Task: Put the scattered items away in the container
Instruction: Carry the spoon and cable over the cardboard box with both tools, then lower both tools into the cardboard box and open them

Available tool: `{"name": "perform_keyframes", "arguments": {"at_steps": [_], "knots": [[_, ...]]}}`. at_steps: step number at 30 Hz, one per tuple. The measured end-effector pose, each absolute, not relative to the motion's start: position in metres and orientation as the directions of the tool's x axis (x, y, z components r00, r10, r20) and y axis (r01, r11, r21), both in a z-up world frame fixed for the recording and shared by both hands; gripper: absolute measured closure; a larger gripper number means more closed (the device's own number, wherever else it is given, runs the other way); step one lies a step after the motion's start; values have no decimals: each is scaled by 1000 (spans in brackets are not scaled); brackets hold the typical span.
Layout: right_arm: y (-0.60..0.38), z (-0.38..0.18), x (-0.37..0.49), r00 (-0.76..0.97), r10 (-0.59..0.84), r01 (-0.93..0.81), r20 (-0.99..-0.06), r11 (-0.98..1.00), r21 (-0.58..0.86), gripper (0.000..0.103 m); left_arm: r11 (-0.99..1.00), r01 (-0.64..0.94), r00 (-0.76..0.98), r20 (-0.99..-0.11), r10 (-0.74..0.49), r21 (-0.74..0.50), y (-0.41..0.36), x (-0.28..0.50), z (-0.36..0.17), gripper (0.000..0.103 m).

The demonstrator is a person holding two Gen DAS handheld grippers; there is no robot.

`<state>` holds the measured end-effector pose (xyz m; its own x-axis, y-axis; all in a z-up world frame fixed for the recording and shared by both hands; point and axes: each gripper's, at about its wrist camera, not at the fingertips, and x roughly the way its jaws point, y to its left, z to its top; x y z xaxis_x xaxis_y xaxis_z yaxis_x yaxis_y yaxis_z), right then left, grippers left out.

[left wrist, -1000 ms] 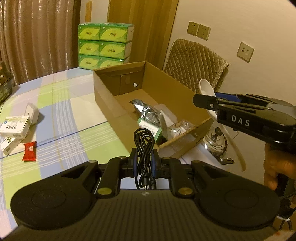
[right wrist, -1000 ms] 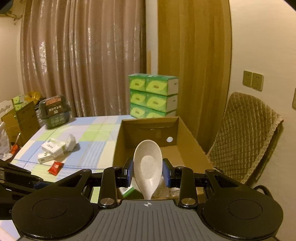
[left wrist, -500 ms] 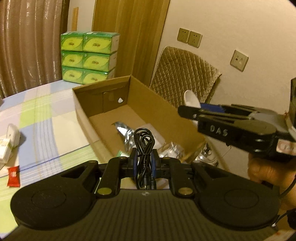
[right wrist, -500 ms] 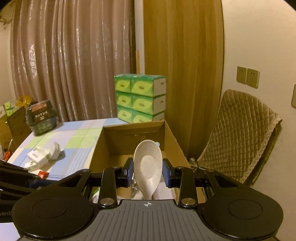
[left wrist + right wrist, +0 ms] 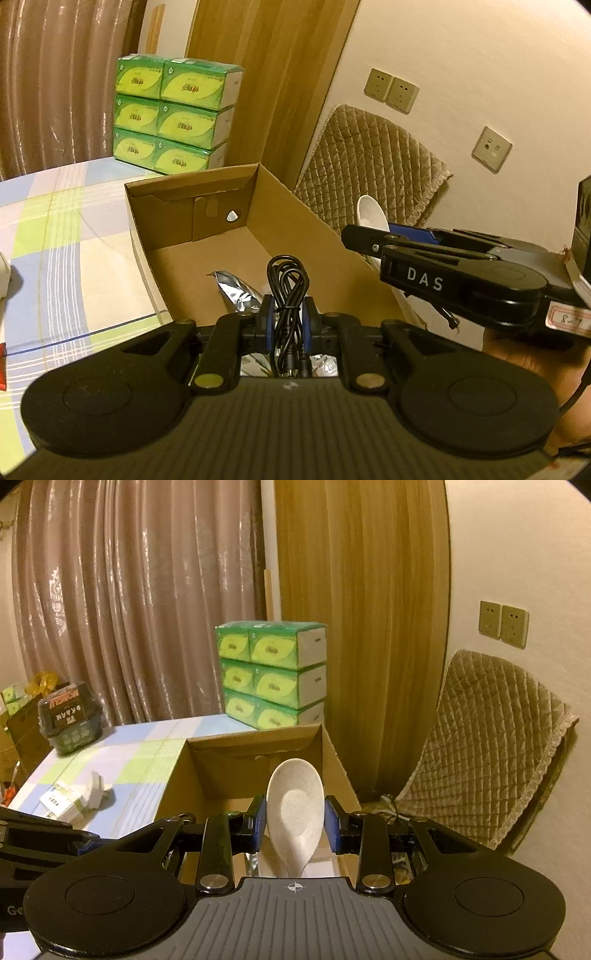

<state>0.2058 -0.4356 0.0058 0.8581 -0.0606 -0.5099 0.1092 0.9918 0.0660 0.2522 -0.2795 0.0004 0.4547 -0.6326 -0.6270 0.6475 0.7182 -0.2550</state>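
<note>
My left gripper [image 5: 289, 318] is shut on a coiled black cable [image 5: 288, 295] and hangs over the near end of the open cardboard box [image 5: 280, 206]. A silver foil bag [image 5: 236, 291] lies inside the box under it. My right gripper [image 5: 295, 821] is shut on a white speckled spoon [image 5: 295, 808], bowl pointing up, above the near end of the same box [image 5: 332, 753]. In the left wrist view the right gripper [image 5: 373, 236] is at the right, beside the box's right wall, with the spoon [image 5: 371, 214] sticking up.
White small boxes and a white plug [image 5: 79, 797] lie on the checked tablecloth [image 5: 122, 753] left of the box. A black basket [image 5: 70, 720] stands at the far left. Stacked green tissue packs [image 5: 273, 675] sit behind the box. A quilted chair [image 5: 491, 746] stands to the right.
Both grippers have moved forward and right toward the box, still holding the cable and the spoon. The box now fills more of both views; the scattered items slid out to the left.
</note>
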Motion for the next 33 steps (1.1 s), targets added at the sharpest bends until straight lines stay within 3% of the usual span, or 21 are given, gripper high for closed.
{"name": "perform_keyframes", "arguments": {"at_steps": [33], "knots": [[-442,-3,257,848,-43,88,-529,994,60,73,730,615,452,-624,-637,-298,-291,288,-22,92]]}}
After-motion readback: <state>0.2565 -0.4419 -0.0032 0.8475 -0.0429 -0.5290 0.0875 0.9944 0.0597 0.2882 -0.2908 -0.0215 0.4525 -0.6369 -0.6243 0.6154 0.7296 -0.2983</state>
